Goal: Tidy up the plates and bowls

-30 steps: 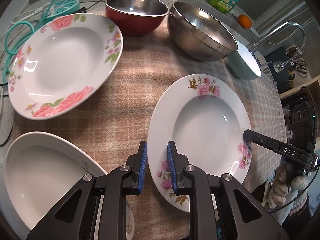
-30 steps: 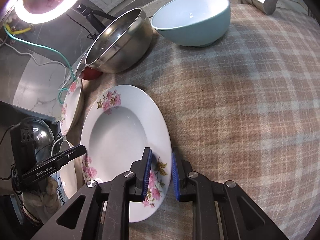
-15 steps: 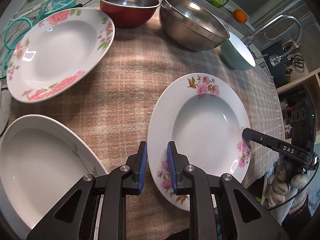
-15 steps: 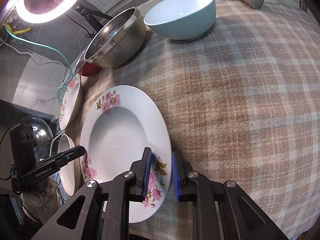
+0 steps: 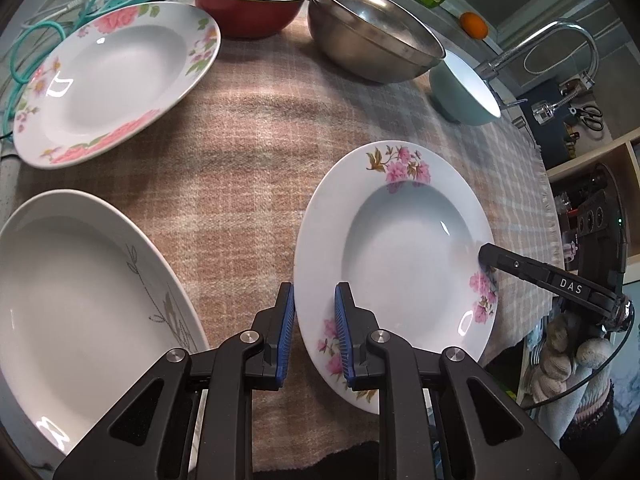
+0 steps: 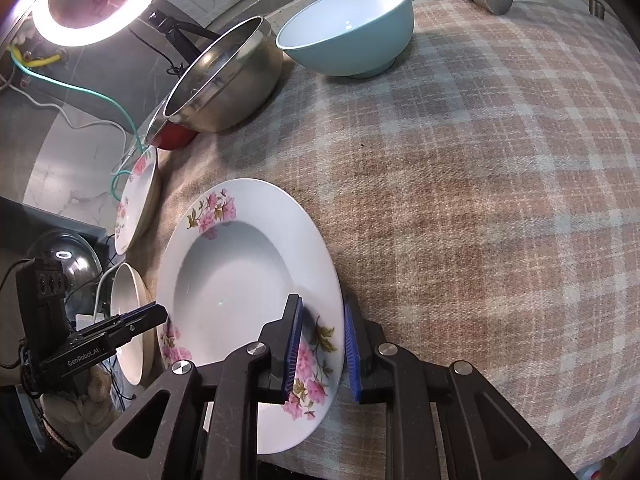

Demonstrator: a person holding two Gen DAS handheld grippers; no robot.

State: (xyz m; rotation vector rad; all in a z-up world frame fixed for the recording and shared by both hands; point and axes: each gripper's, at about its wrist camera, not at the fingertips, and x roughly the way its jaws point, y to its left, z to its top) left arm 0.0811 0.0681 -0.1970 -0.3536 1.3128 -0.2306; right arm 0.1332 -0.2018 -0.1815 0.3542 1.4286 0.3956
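Here both claws are clamped on one pink-flowered plate (image 5: 400, 256): left claw (image 5: 314, 334) at its nine o'clock rim, right claw (image 6: 320, 354) at three o'clock.

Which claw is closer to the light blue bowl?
Right. The right claw grips the pink-flowered plate on the rim facing the blue bowl; the left claw grips the opposite rim, farther away.

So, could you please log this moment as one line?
left gripper: shut on pink-flower plate | right gripper: shut on opposite rim
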